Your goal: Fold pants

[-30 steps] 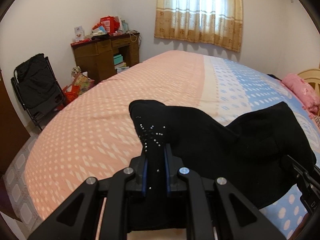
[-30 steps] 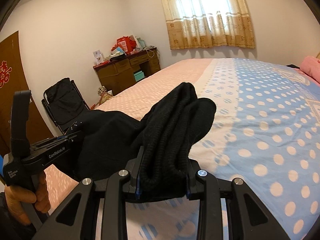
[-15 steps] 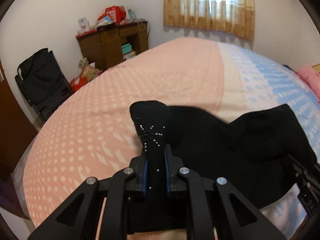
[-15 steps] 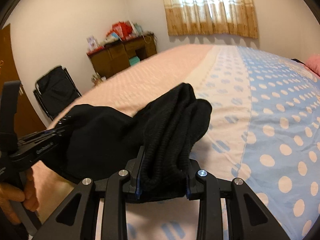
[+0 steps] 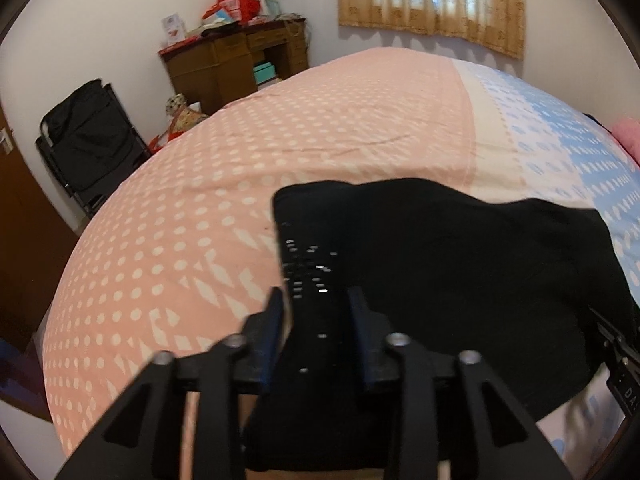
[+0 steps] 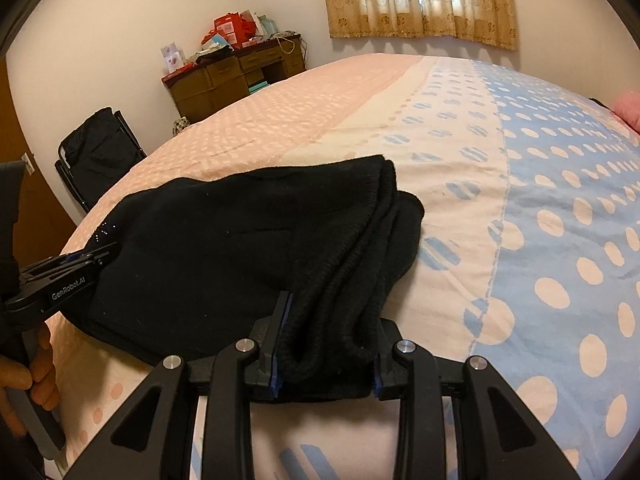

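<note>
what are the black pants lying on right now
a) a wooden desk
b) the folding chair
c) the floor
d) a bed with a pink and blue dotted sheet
d: the black pants are spread on the bed, whose dotted sheet is pink on one side and blue on the other; the desk and the folding chair stand off by the wall.

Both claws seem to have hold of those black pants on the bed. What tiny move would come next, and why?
Probably open wider and draw both claws back. The black pants already lie spread on the bedspread, and the left claw and right claw have loosened, though cloth sits between their fingers.
</note>
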`<state>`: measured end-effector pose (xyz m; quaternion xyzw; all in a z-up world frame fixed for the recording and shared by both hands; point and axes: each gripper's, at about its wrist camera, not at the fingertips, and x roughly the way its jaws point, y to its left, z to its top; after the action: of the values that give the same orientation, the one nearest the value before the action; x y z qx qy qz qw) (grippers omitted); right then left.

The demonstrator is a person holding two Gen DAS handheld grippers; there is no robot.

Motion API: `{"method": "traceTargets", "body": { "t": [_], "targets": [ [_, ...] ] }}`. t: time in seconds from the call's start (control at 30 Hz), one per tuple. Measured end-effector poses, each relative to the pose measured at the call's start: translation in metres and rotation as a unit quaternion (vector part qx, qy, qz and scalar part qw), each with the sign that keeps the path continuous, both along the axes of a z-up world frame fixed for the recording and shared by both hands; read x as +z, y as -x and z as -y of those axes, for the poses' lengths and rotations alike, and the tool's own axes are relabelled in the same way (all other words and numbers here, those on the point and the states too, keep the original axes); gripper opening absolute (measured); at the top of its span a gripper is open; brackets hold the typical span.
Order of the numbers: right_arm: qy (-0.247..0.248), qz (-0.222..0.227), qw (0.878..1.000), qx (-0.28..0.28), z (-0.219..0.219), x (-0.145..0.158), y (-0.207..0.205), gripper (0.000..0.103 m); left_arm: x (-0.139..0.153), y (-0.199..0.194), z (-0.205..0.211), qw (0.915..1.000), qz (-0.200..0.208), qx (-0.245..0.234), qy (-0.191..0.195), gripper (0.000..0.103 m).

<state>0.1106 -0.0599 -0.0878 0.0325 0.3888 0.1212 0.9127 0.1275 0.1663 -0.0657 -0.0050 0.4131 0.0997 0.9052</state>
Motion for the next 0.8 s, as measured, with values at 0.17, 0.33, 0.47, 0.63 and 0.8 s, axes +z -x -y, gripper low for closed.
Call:
{"method": "traceTargets", "body": {
  "t": [0.17, 0.33, 0.47, 0.63, 0.8],
  "targets": [
    [-0.011, -0.006, 1.000, 0.000, 0.003, -0.001, -0.001, 0.035, -0.002, 0.009, -0.025, 0.9995, -0.013, 0.025, 0.014, 0.089],
    [-0.033, -0.018, 0.999, -0.013, 0.015, -0.005, -0.005, 0.057, -0.002, 0.031, -0.057, 0.9951, -0.021, 0.054, 0.080, 0.101],
    [-0.044, -0.021, 0.999, -0.013, 0.020, -0.002, -0.002, 0.060, 0.000, 0.046, -0.054, 0.9955, -0.020, 0.055, 0.075, 0.101],
    [-0.038, 0.020, 0.998, -0.037, 0.026, 0.019, 0.016, 0.060, -0.001, 0.058, -0.061, 0.9938, -0.027, 0.068, 0.083, 0.101],
    [-0.027, 0.073, 0.996, -0.036, 0.022, 0.043, 0.034, 0.035, 0.024, 0.073, -0.058, 0.9977, 0.006, 0.058, 0.036, 0.098]
  ]
}}
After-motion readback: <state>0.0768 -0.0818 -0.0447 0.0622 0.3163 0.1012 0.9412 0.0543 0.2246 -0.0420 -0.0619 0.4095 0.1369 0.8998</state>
